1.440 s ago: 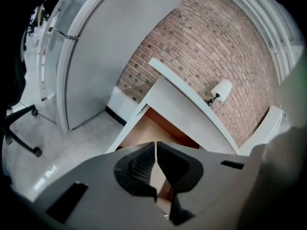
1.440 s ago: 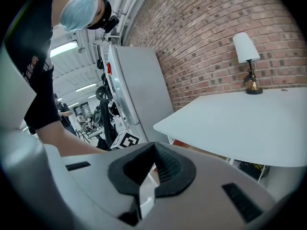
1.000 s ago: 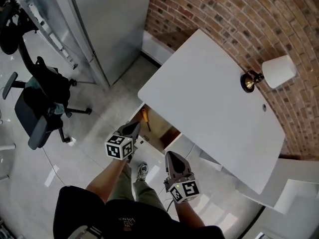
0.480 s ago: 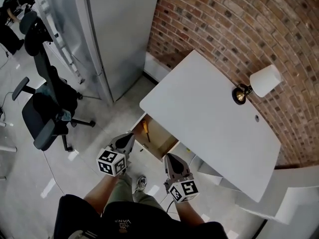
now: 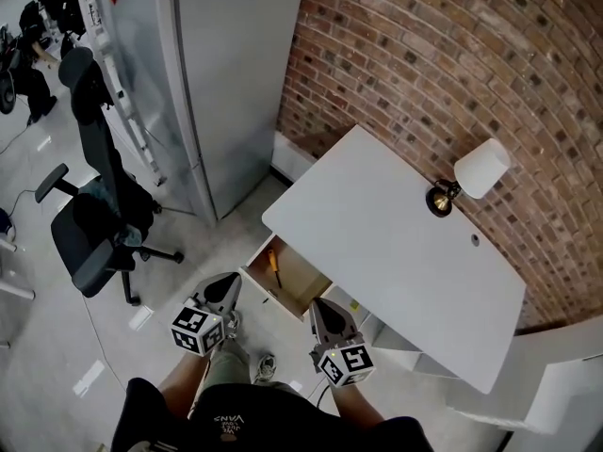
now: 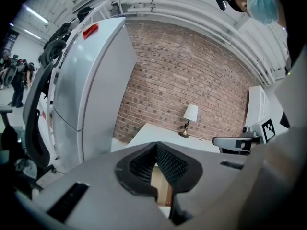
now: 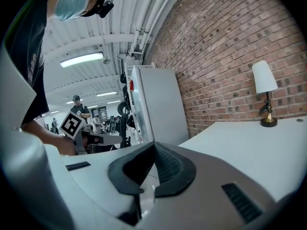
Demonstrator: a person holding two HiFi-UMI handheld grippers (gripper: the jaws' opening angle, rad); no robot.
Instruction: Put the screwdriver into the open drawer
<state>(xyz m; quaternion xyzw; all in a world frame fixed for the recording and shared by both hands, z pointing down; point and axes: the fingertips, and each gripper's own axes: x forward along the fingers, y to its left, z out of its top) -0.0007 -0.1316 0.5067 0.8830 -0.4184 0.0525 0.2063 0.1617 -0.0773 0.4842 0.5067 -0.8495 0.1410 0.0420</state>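
In the head view an orange-handled screwdriver point(image 5: 273, 265) lies inside the open wooden drawer point(image 5: 300, 283) under the left end of the white desk point(image 5: 396, 243). My left gripper point(image 5: 229, 285) hangs just left of the drawer, its jaws shut with nothing between them. My right gripper point(image 5: 323, 311) sits below the drawer's right corner, also shut and empty. In the left gripper view the shut tips point(image 6: 156, 145) point toward the desk, with a strip of the drawer's wood showing below them. The right gripper view shows its tips point(image 7: 154, 143) closed against each other.
A tall grey cabinet point(image 5: 221, 73) stands left of the desk against the brick wall point(image 5: 452, 73). A small lamp point(image 5: 466, 175) stands on the desk's far edge. A black office chair point(image 5: 94, 224) is at the left. White furniture point(image 5: 556, 384) fills the right corner.
The head camera has pulled back and up, so desk and drawer look smaller. Both grippers have drawn away from the drawer toward the person, still shut. The screwdriver stays in the drawer.
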